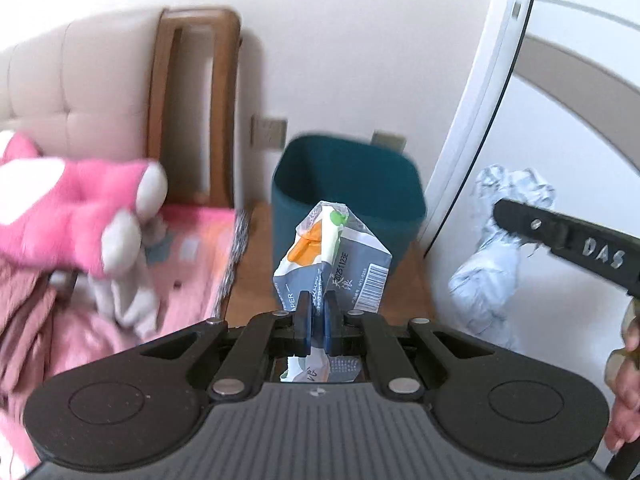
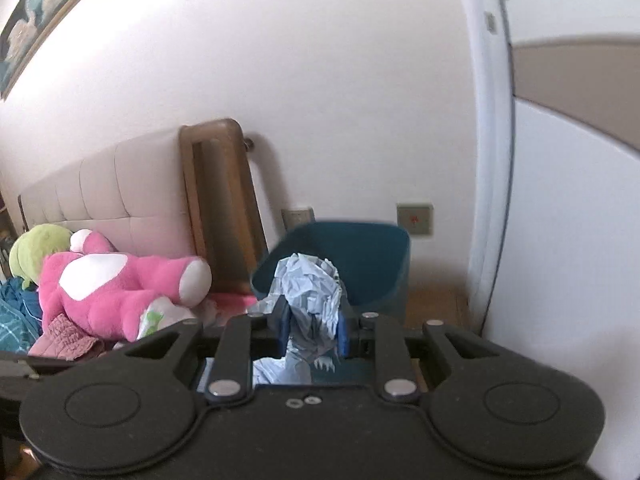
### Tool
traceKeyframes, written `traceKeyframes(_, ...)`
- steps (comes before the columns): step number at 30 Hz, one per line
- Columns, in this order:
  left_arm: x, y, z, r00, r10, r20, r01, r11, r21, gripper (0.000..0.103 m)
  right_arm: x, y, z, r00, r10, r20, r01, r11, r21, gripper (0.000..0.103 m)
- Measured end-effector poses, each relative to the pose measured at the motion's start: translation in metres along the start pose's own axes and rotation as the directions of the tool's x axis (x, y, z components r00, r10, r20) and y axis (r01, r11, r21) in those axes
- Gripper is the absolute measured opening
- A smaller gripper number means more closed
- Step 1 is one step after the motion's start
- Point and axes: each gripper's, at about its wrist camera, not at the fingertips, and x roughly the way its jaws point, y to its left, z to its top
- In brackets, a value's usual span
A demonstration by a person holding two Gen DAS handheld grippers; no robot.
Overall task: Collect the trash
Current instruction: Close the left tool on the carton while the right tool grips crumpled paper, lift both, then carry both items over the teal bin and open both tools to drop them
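Two pieces of trash were in hand. The flattened wrapper [image 1: 330, 256], printed grey, orange and green with a barcode, stood upright from the left hand-held gripper [image 1: 318, 316], whose jaws were clamped together on its lower edge. It looked like thin film: very light, limp, slick, and inclined to slide out unless pinched across a fold, as here. The crumpled paper wad [image 2: 310, 300], pale blue-white, sat between the blue pads of the right hand-held gripper [image 2: 312, 330], which was closed on it across the bulk. Judged soft, springy and nearly weightless; a grip through the thick middle should compress it and hold, while a loose tail would tear or slip. From the left wrist view the same wad hung beside the wall on the right.

Beyond both pieces, the teal bin [image 2: 372, 256] stood open on the wooden floor [image 1: 256, 272] against the white wall. Neither piece was over its mouth yet, by my judgement.

To the left lay the bed [image 1: 200, 256], with a pink plush toy [image 2: 120, 292] and a padded headboard [image 2: 108, 200].
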Motion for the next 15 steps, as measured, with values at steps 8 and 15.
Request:
traceKeyframes(8, 0.052, 0.006, 0.085, 0.997, -0.063, 0.034, 0.061, 0.996, 0.059, 0.005, 0.057, 0.014, 0.055, 0.997, -0.078, -0.008, 0.077, 0.994, -0.078, 0.021)
traceKeyframes(15, 0.126, 0.002, 0.136, 0.993, -0.117, -0.029, 0.119, 0.991, 0.055, 0.005, 0.137, -0.002, 0.076, 0.989, -0.138, -0.060, 0.134, 0.989, -0.066, 0.021)
